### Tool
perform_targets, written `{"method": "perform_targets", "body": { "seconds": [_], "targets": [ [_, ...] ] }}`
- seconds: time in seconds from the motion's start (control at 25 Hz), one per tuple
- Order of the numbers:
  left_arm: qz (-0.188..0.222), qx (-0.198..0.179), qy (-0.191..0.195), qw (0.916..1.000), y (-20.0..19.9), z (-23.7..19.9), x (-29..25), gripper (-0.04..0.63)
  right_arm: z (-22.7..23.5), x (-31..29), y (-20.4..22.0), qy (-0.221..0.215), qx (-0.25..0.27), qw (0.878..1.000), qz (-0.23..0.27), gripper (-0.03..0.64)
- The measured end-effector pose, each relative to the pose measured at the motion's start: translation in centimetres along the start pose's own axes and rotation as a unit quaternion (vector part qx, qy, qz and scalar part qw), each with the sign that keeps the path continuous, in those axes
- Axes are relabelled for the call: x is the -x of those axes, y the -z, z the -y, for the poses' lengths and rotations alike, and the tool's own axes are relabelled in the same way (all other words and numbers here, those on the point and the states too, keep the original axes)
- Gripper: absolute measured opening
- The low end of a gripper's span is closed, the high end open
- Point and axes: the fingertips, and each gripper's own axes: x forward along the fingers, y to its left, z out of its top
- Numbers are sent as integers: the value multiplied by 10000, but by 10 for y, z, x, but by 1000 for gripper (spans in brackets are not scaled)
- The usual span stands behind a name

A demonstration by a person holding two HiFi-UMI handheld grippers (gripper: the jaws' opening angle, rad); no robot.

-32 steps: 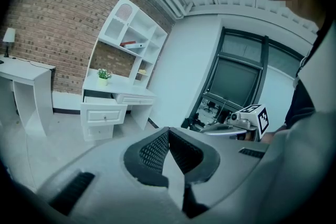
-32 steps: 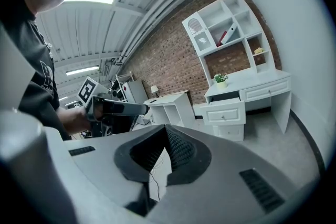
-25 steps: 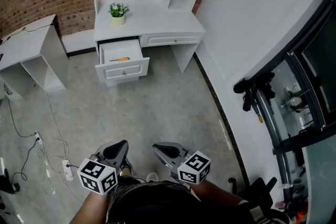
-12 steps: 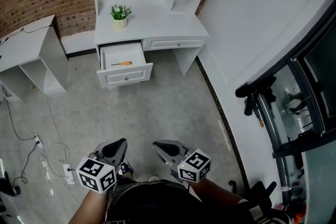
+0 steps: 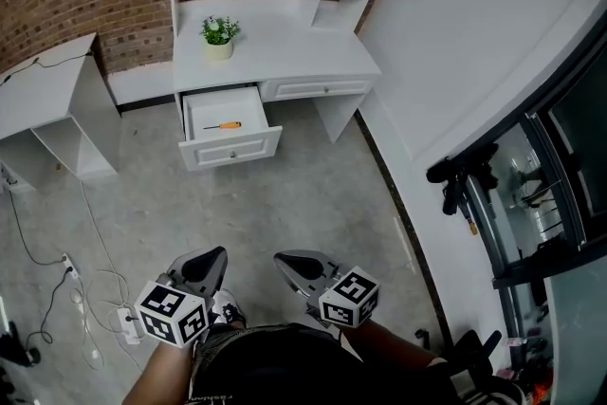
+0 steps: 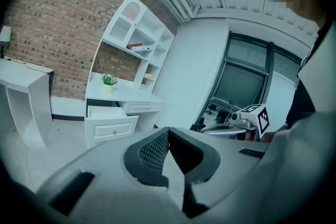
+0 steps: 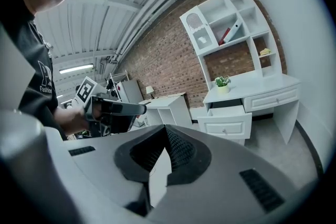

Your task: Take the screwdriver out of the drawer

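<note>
You hold two grippers low in the frame: the left gripper (image 5: 207,263) and the right gripper (image 5: 292,263). Toward the top you have one desk (image 5: 285,47) with two drawers, one open drawer (image 5: 230,147) and one shut drawer (image 5: 316,90). There is one screwdriver (image 5: 227,125), one potted plant (image 5: 218,36), and one side table (image 5: 47,100) at left.

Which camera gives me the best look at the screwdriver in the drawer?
The head view. It looks down into the open drawer, where the orange-handled screwdriver lies on the bottom. Both gripper views see the drawer from low down and front-on, so its front panel hides the inside and the screwdriver does not show.
</note>
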Motion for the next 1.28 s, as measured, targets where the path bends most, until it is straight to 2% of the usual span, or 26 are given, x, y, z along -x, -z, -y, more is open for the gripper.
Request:
{"method": "perform_targets", "body": {
  "seconds": [0.8, 1.28],
  "targets": [
    [61, -120, 327, 9994, -35, -79, 3, 18, 0, -74, -28, 338, 135, 9993, -73, 6],
    [138, -125, 301, 9994, -51, -122, 11, 18, -3, -116, -43, 341, 185, 9992, -68, 6]
  ]
}}
